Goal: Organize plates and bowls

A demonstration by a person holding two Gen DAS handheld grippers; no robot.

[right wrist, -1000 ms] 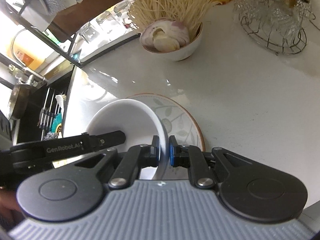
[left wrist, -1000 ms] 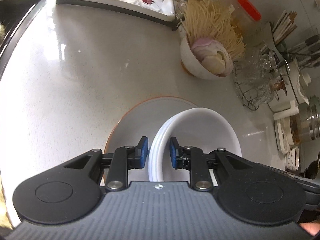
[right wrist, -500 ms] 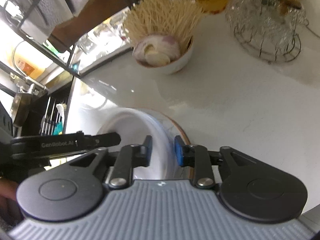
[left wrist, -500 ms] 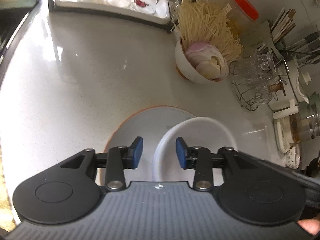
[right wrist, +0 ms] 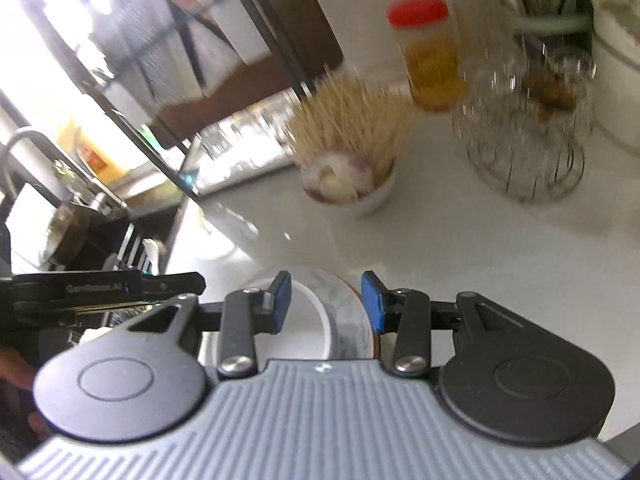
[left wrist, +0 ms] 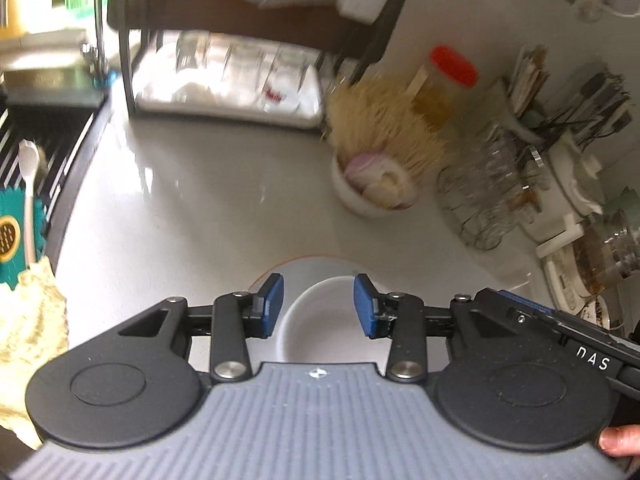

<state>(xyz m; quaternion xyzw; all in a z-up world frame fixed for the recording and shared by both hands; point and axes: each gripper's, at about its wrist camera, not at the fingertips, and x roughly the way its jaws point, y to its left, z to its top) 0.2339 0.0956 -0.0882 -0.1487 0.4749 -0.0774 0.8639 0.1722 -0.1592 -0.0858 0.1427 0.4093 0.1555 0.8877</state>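
Showing, at the far left of the left wrist view, a white-handled utensil (left wrist: pixel 27 200) lying over a teal cloth (left wrist: pixel 14 236) by the dark sink, with a pale yellow cloth (left wrist: pixel 28 320) just below. Passing next to a blurred dish rack (left wrist: pixel 224 80) holding glasses at the back of the white countertop (left wrist: pixel 180 208).

Holding the left gripper (left wrist: pixel 319 306) wide open, blue pads (left wrist: pixel 274 306) spread apart and clasping nothing. Framing between those pads the white bowl (left wrist: pixel 320 320), sitting on the orange-rimmed plate (left wrist: pixel 304 270), itself resting flat on the countertop. Moving rightward to a white bowl of pale thin sticks (left wrist: pixel 372 192) with purple-white onion pieces, standing well apart from the plate. Reaching behind it a red-lidded jar (left wrist: pixel 444 80), then a wire basket of glassware (left wrist: pixel 484 192) near the right edge.

Turning to the right wrist view: catching a curved faucet (right wrist: pixel 40 148) at far left and the black body of the left gripper (right wrist: pixel 104 288) below it. Keeping the right gripper (right wrist: pixel 326 304) open as well, pads parted, gripping nothing. Looking down past them at the white bowl (right wrist: pixel 296 336) toward the left pad and the plate (right wrist: pixel 352 320), patterned grey and brown-edged, showing beside it. Finding farther back the bowl of pale thin sticks (right wrist: pixel 352 184), the red-lidded jar (right wrist: pixel 428 56) and the wire basket of glassware (right wrist: pixel 528 148), all blurred.
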